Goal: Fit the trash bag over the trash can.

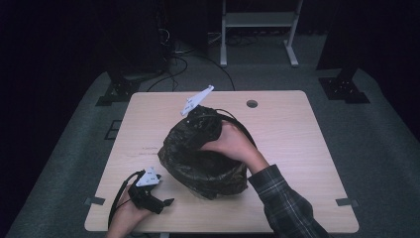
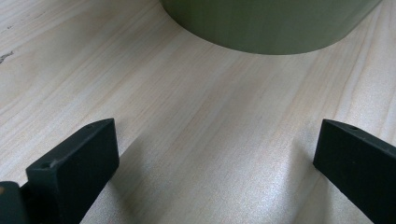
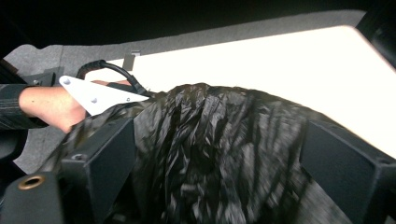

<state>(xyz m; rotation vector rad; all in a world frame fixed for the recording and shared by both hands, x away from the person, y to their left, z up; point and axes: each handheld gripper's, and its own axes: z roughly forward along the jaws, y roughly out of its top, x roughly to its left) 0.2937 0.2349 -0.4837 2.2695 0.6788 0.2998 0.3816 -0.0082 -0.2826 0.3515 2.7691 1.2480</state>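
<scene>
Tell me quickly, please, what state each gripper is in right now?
Left gripper: open, empty, resting low over the table beside the green bin.
Right gripper: open, jaws either side of the black bag, not clamped on it.

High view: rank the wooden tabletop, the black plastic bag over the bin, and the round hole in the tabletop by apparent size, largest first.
1. Light wooden tabletop
2. Crinkled black plastic bag over the bin
3. Small round hole near the far edge

The differences are plain; nearness to the camera changes nothing.
</scene>
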